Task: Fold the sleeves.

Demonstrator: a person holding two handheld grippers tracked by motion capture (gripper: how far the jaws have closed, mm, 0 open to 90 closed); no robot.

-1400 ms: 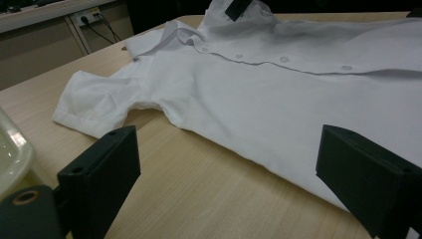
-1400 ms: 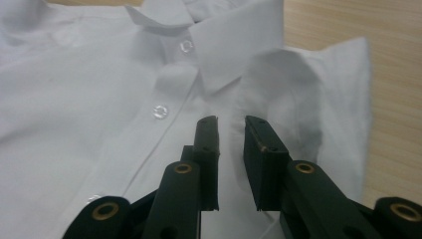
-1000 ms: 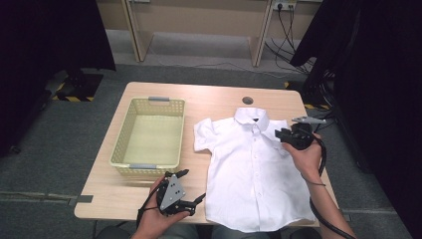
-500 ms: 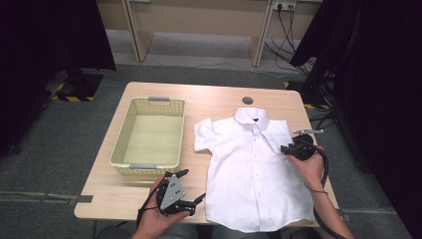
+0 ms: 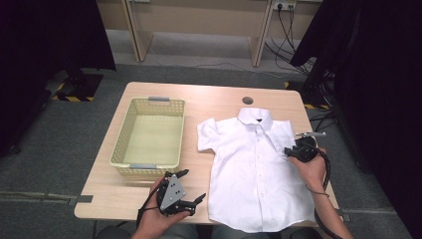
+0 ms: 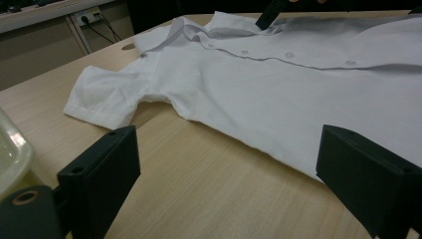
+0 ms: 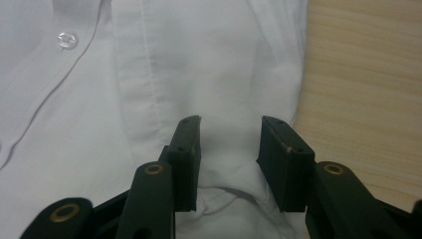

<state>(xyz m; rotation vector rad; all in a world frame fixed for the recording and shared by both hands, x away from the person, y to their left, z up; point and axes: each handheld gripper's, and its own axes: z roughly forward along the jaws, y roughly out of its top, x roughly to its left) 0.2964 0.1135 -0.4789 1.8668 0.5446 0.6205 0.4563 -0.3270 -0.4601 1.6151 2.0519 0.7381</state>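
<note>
High view: white short-sleeved shirt point(image 5: 256, 169) spread flat, front up and buttoned, on the right half of the table point(image 5: 219, 97), collar point(image 5: 254, 117) toward the far edge; pale yellow basket point(image 5: 149, 167) just beside it on the left, with nothing inside.

Right gripper point(image 5: 291, 152) set down on the shirt at the shoulder and sleeve point(image 5: 286, 137) of its own side. Right gripper view: jaws at a moderate gap, just widened a little, planted on the cloth near a seam and a small fold, sleeve fabric lying between the pads but not pinched.

Left gripper point(image 5: 193, 185) held low over the near edge of the table, just off the shirt's lower left corner, apart from the cloth. Left gripper view: jaws wide apart, bare table between them, shirt hem and other sleeve point(image 6: 107, 102) ahead.

Progress, as judged: early stage, most likely the start of folding. Done so far: shirt laid out smooth, right gripper placed at the first grasp point. Not yet done: closing on the sleeve, any fold at all (both sleeves out, hem straight), and probably the transfer of the folded shirt to the basket.
</note>
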